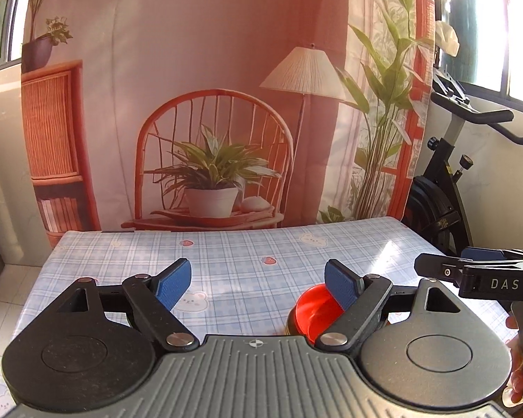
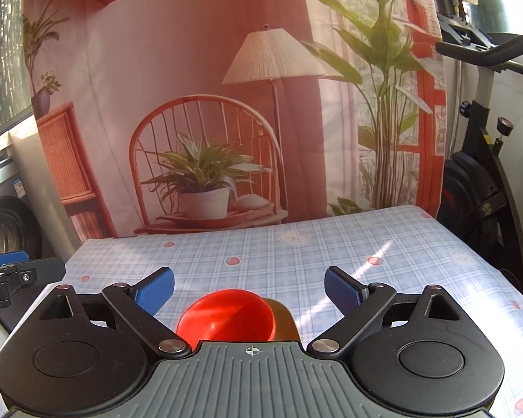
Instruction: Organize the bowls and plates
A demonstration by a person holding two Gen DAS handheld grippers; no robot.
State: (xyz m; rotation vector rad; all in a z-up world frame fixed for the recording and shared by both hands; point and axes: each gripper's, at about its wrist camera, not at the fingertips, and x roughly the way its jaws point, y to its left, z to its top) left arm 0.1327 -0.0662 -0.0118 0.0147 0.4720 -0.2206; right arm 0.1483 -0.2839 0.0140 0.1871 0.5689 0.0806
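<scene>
- The red bowl [image 2: 226, 317] sits in a brown dish [image 2: 284, 320] on the surface [image 2: 331, 254], at 6 o'clock in the right view.
- Both tools are spread wide and hold nothing: left tool [image 1: 258, 278], right tool [image 2: 249, 284].
- This fits bowls just stacked, or a stack about to be moved.
- Nothing blocks the way; a bike [image 2: 488, 174] stands at 3 o'clock.

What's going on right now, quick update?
Both grippers open, left and right, holding nothing. Red bowl on the table, nested in an orange one. Nothing in the way.
</scene>
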